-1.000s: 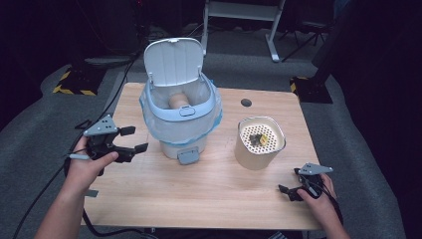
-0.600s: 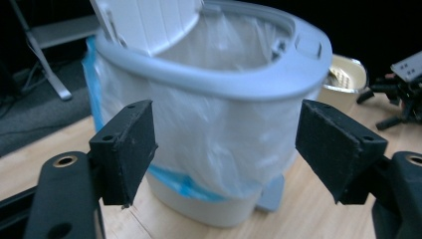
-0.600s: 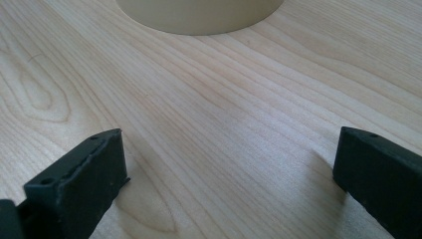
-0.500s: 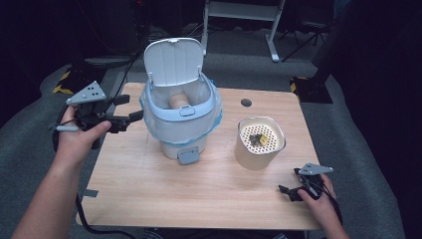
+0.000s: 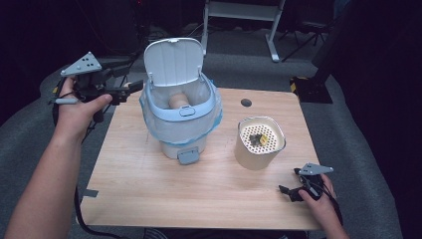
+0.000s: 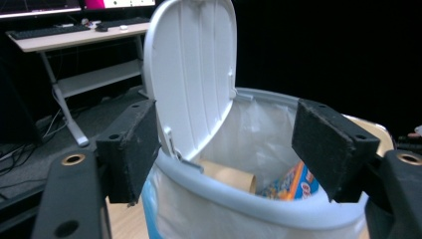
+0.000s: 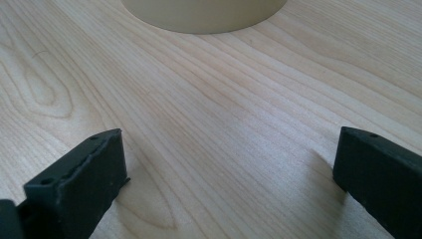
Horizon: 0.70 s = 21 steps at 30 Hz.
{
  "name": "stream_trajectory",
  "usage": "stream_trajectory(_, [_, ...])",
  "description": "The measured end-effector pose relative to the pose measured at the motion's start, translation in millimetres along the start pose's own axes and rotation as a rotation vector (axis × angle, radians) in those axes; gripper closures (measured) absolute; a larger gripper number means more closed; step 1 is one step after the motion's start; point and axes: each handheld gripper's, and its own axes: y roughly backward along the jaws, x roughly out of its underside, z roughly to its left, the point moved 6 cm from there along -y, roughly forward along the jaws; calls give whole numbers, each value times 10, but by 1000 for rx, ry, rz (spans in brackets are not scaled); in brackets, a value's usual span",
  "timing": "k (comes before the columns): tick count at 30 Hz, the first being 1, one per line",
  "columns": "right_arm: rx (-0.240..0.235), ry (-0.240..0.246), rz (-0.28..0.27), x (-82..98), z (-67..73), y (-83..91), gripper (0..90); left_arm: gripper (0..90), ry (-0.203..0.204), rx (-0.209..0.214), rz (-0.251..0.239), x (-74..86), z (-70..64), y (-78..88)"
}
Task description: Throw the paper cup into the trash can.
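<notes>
From above, the left gripper (image 5: 130, 89) has lifted off the table's left side and come up level with the rim of the bin (image 5: 180, 114), which stands toward the back of the table (image 5: 149, 194) with its lid (image 5: 172, 62) tipped up and open; the right gripper (image 5: 292, 185) has stayed resting at the front right corner, near the beige cup (image 5: 259, 143). In the left gripper view, the jaws stand wide with nothing between them, though they have just been closing a little; they frame the lid's edge and the bag-lined rim, with a cardboard tube (image 6: 228, 175) and a coloured box (image 6: 293, 181) inside. That suggests the lid is about to be taken hold of. In the right gripper view, the jaws are wide apart and empty above bare wood, the cup's base just ahead.
</notes>
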Motion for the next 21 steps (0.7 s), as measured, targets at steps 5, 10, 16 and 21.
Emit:
stream_trajectory(5, [0, 0, 0, 0, 0, 0, 3, 321, -34, 31, 12, -76, 32, -103])
stream_trajectory(10, [0, 0, 0, 0, 0, 0, 2, 337, -24, 37, 11, -131, 118, -212])
stream_trajectory(16, [0, 0, 0, 0, 0, 0, 2, 338, 0, 21, 24, -155, 227, -339])
stream_trajectory(21, [0, 0, 0, 0, 0, 0, 2, 337, 12, 6, 54, -142, 264, -447])
